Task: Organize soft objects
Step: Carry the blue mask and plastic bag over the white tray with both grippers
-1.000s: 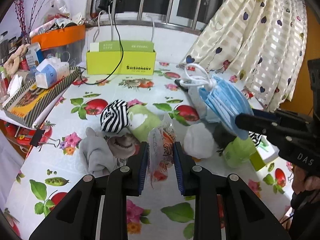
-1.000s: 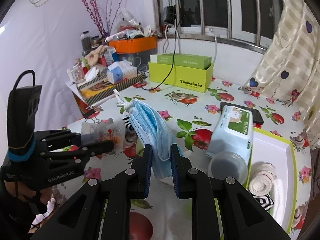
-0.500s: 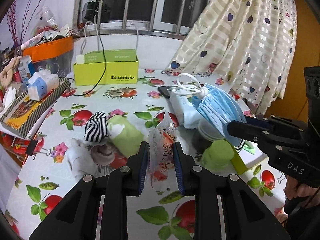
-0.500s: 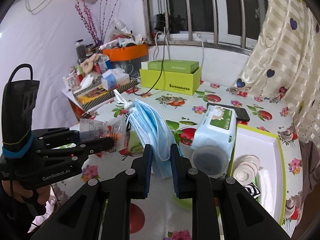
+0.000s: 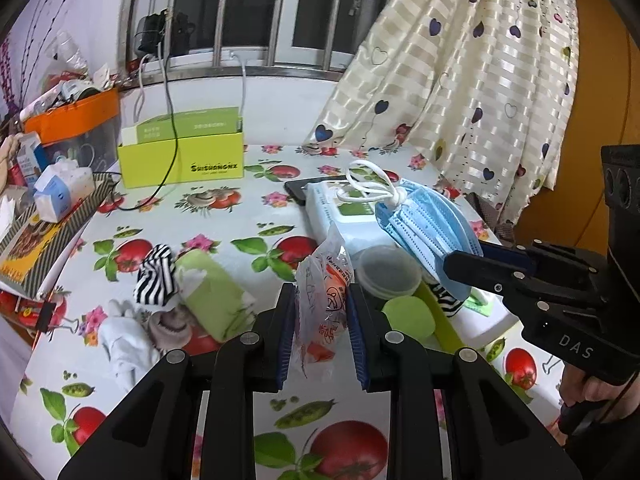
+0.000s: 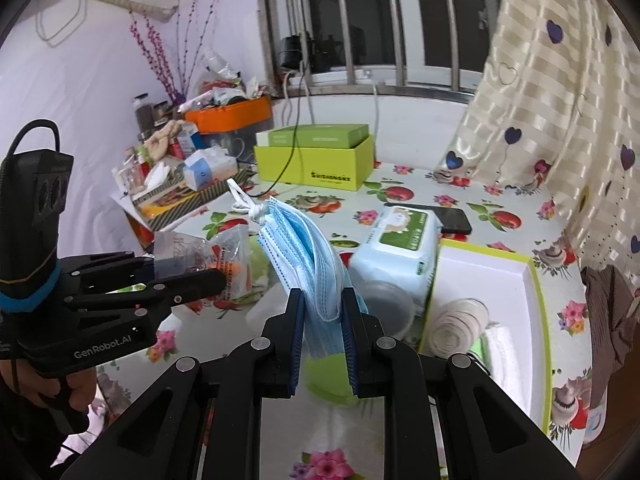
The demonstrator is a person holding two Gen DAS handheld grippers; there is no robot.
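Note:
My left gripper (image 5: 322, 312) is shut on a clear plastic packet with orange print (image 5: 326, 284) and holds it above the table; it also shows in the right wrist view (image 6: 224, 264). My right gripper (image 6: 322, 320) is shut on a bundle of blue face masks (image 6: 308, 256) with white ear loops, seen from the left wrist too (image 5: 428, 228). A green-rimmed white tray (image 6: 532, 280) at the right holds a rolled white sock (image 6: 458, 320). A striped sock (image 5: 156, 276), a green cloth (image 5: 212, 296) and white and grey socks (image 5: 132, 340) lie on the table at left.
A wet-wipes pack (image 6: 404, 248) and a phone (image 6: 452, 218) lie behind a round lidded tub (image 5: 386, 272). A yellow-green box (image 5: 182, 160) with a cable stands at the back. Cluttered boxes (image 5: 52, 200) fill the left edge. A curtain (image 5: 460, 80) hangs at right.
Both grippers have risen and drawn back from the table, each still holding its item. The left view has swung right, so the sock pile sits further left and lower.

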